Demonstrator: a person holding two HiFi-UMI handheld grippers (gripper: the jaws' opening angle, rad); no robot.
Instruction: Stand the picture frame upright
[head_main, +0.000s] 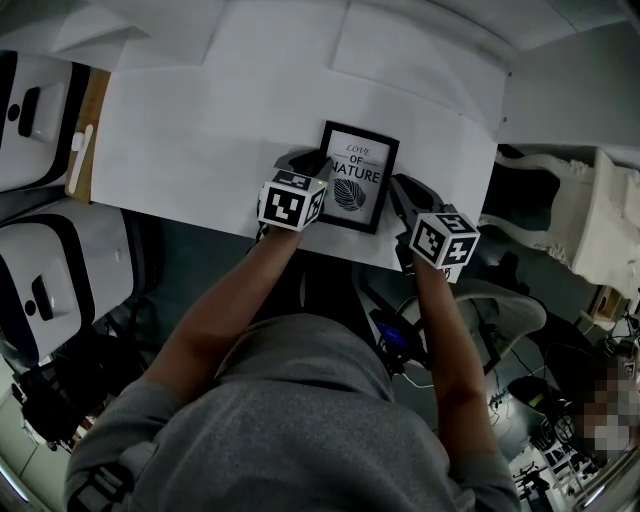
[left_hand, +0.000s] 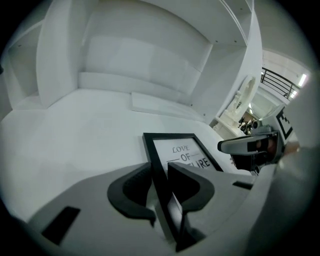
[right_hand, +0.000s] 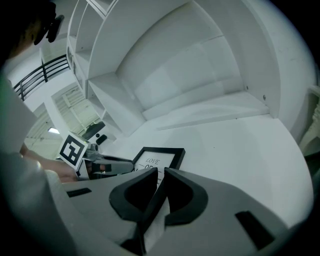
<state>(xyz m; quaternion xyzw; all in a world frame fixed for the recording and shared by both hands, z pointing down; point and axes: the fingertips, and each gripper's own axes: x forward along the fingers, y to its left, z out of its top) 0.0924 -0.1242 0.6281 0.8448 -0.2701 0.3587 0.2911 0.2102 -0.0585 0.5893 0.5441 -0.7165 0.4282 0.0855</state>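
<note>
1. Two grippers share one black-rimmed rectangular picture frame (head_main: 357, 178) with a white printed sheet inside. It lies print-up near the front edge of the white table top (head_main: 200, 130), between them.
2. My left gripper (left_hand: 159, 175) has its jaws closed on the frame's left rim. My right gripper (right_hand: 159, 182) has its jaws almost together, pinching a thin part at the frame's right side. That part is possibly a back prop, though I cannot say for sure.
3. I judge the frame light and stiff, with a smooth rim that could slip and a face that may crack if it is glazed and dropped. The rim edges are the place to hold, never the face.
4. From the head view I get the layout and both holds at once, but not whether the frame has left the table. Each gripper view shows me the rim between its own jaws and the other gripper across the print.
</note>
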